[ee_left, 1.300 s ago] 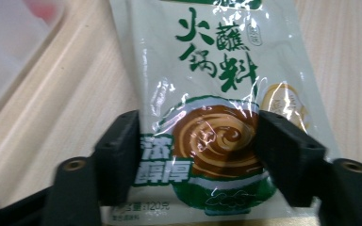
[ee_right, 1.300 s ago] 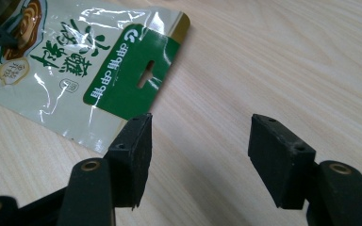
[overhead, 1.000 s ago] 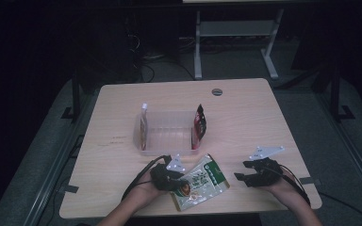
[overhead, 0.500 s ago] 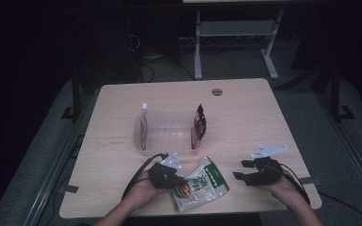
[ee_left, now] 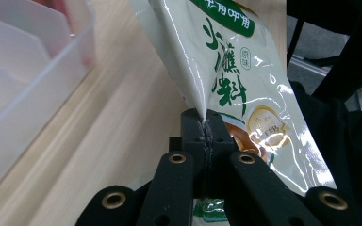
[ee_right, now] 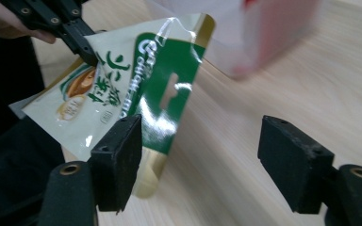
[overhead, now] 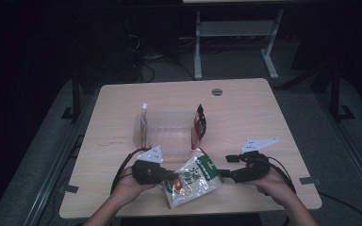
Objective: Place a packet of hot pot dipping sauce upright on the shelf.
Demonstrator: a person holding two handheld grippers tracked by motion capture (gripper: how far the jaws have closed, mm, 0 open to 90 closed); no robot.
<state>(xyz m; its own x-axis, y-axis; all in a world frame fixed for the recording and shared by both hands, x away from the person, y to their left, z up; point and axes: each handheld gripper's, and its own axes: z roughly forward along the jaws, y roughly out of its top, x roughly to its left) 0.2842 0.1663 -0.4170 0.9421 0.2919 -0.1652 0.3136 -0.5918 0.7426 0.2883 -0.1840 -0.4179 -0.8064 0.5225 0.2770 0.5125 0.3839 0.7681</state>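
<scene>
A white and green food pouch [overhead: 193, 179] hangs tilted just above the table's front edge. My left gripper [overhead: 169, 174] is shut on its edge. In the left gripper view the black jaws [ee_left: 202, 123] pinch the pouch's [ee_left: 235, 70] seam. My right gripper [overhead: 224, 173] sits at the pouch's right end. Its jaws have just been opening and now stand wide [ee_right: 200, 160]. The lower green end of the pouch [ee_right: 136, 89] reaches in beside the left pad, and neither pad presses on it. The left gripper [ee_right: 88, 52] shows at the top left of the right gripper view, clamped on the pouch.
A clear plastic bin [overhead: 169, 114] stands mid-table behind the pouch. A pale packet [overhead: 143, 125] is upright at its left end and a red packet [overhead: 199, 123] at its right end. The wooden table [overhead: 245, 108] has a round cable hole [overhead: 217, 91] at the back.
The pouch lay flat between the hands; my left gripper has closed on its edge and lifted it. My right gripper has shifted left toward the pouch.
</scene>
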